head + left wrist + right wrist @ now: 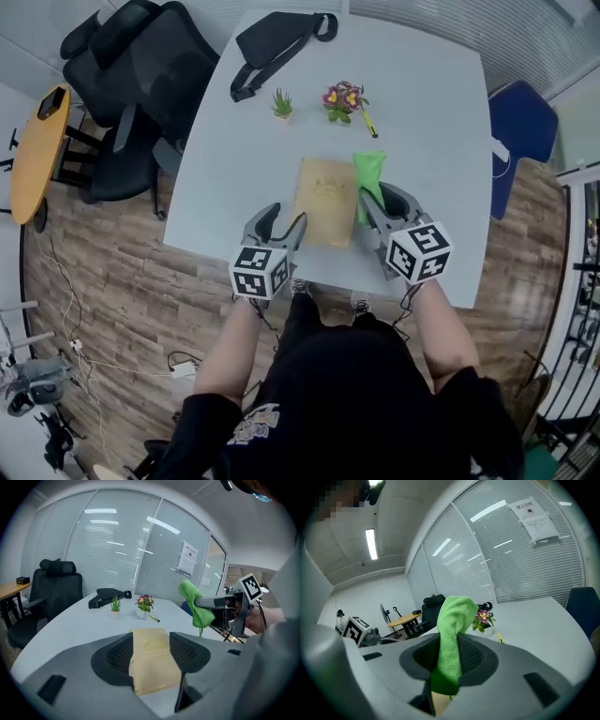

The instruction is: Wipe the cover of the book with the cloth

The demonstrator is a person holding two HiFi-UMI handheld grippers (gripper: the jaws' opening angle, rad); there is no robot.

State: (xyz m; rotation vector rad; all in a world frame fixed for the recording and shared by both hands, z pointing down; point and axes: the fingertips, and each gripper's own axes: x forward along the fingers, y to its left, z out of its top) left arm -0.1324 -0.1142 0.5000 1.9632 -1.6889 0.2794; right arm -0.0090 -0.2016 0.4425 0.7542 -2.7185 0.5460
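A tan book [327, 200] lies flat near the front edge of the white table [225, 187]. My left gripper [281, 225] hovers open at the book's near left corner, and the book [152, 660] shows through the gap between its jaws, with nothing gripped. On the book's right side my right gripper [382, 199] is shut on a bright green cloth [367, 173]. The cloth [452, 639] hangs down between that gripper's pads and above the table. From the left gripper view the cloth [196, 603] droops off the right gripper [206, 603], just right of the book.
Behind the book stand a small green plant [282, 103] and a pot of flowers [342, 97], with a yellow pen [368, 121] beside them. A black bag [277, 42] lies at the far edge. A black office chair [141, 66] stands left, a blue chair [520, 122] right.
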